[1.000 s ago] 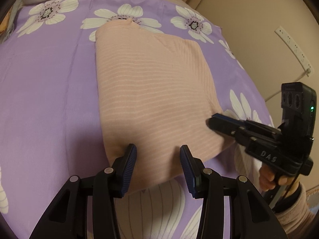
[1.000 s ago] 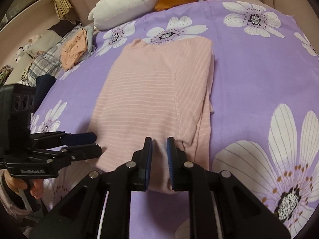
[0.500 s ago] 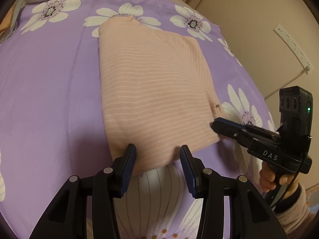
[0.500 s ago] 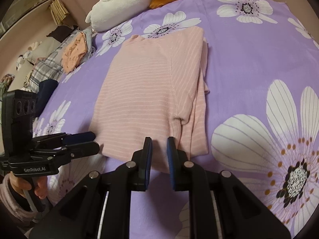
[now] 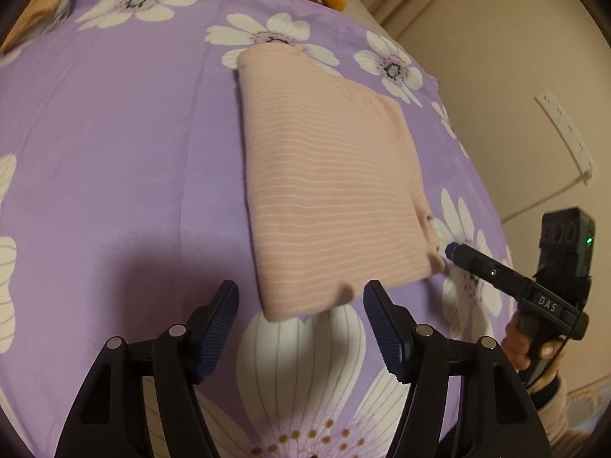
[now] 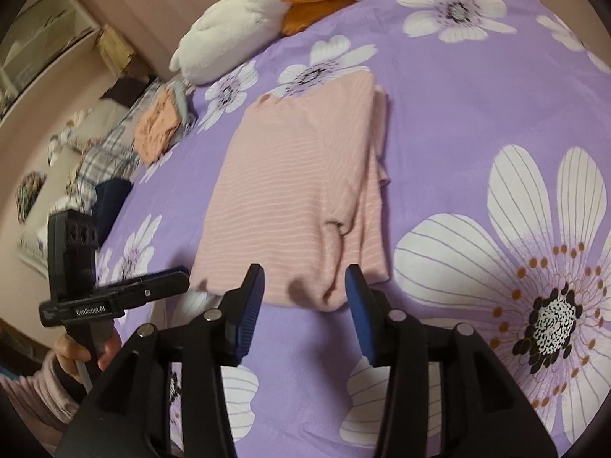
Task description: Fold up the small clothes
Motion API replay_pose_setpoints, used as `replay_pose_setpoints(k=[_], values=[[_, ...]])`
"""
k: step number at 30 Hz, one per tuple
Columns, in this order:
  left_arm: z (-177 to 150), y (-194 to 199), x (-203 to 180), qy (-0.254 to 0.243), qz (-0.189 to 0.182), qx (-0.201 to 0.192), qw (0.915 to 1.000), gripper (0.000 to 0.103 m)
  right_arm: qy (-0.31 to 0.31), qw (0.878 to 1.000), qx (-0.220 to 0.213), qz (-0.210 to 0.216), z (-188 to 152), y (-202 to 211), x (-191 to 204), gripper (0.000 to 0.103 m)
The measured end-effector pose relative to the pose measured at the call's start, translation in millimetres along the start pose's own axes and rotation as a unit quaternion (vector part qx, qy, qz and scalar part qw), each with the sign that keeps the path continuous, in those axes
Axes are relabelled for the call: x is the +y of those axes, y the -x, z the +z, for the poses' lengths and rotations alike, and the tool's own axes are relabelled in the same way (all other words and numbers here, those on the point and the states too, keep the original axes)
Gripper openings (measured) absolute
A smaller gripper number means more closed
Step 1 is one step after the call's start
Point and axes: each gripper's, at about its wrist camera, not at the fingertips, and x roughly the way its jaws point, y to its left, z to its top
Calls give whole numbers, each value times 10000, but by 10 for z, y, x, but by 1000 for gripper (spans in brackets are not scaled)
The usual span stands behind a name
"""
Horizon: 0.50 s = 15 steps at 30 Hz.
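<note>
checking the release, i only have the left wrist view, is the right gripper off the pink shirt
observer: Yes. The right gripper has its jaws opening; the pink shirt hem shows between them, unpinched.
operator: is the fold tidy on the far side
observer: Not quite. Under-layers stick out along the shirt's right edge in the right wrist view.
operator: any other clothes around
observer: A pile of clothes lies at the left edge of the bed, near a white plush toy.
</note>
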Motion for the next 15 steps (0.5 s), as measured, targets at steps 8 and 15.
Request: replay_pose_setpoints(k=[8, 15], values=[[133, -52, 273, 899, -953, -96, 9913, 66, -1448, 9873, -200, 620, 5, -123, -475, 54], [248, -213, 341, 1207, -1266, -95, 9845, 66, -1525, 9848, -245, 796, 100, -190, -507, 54]])
